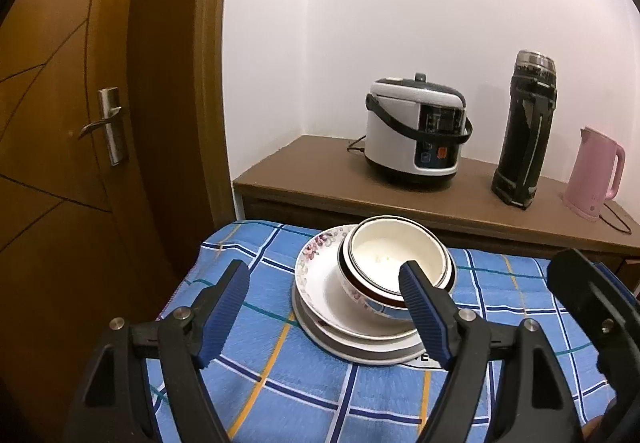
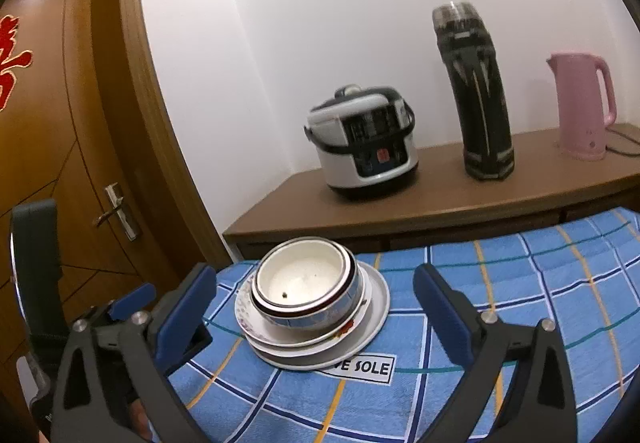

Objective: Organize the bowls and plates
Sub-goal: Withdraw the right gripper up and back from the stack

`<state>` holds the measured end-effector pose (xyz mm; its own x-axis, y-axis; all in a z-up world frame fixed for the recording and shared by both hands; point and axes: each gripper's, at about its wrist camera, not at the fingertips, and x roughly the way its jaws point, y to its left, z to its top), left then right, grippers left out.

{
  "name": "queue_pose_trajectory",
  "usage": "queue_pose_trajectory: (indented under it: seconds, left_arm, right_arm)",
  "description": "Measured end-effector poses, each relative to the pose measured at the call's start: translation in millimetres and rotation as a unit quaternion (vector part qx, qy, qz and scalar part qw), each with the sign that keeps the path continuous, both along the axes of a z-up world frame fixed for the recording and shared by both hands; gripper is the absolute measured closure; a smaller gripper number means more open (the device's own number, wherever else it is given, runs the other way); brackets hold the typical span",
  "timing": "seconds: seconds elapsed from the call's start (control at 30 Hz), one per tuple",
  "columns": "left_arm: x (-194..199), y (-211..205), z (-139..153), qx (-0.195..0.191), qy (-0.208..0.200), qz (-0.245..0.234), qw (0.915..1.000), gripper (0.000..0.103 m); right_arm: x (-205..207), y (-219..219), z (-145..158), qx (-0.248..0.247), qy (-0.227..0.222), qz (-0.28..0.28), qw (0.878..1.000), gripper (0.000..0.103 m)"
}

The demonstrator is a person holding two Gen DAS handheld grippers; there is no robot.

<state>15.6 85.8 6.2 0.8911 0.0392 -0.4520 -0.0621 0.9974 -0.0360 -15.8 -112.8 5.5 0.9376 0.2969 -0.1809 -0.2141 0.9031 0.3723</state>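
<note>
From left to right, the left gripper (image 1: 324,279) gapes wide and grasps nothing, the white ceramic bowls with dark rims (image 2: 306,281) sit nested on stacked white floral plates (image 2: 320,343) on the blue checked cloth (image 2: 500,283), and the right gripper (image 2: 314,297) is equally spread and empty.

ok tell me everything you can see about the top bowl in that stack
The top bowl looks ceramic: a cream-white inside, a dark brown band round the rim, a bluish floral pattern on the outer wall. It sits upright, nested in a second bowl on stacked plates on the blue checked cloth. It holds no food, only a small dark speck on its floor. Neither open gripper touches it.
</note>
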Motion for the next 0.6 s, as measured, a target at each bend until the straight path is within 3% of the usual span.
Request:
queue_pose_trajectory:
  seconds: [0.4,0.6]
  left_arm:
    - [-29,-2,18,0.012,-0.028,0.002,0.9996,0.022]
    - [-42,-4,23,0.015,-0.039,0.006,0.9991,0.015]
  right_arm:
    - [-30,-4,12,0.01,-0.024,-0.013,1.0,0.0]
    - [-44,-7,18,0.007,-0.04,-0.027,0.999,0.0]
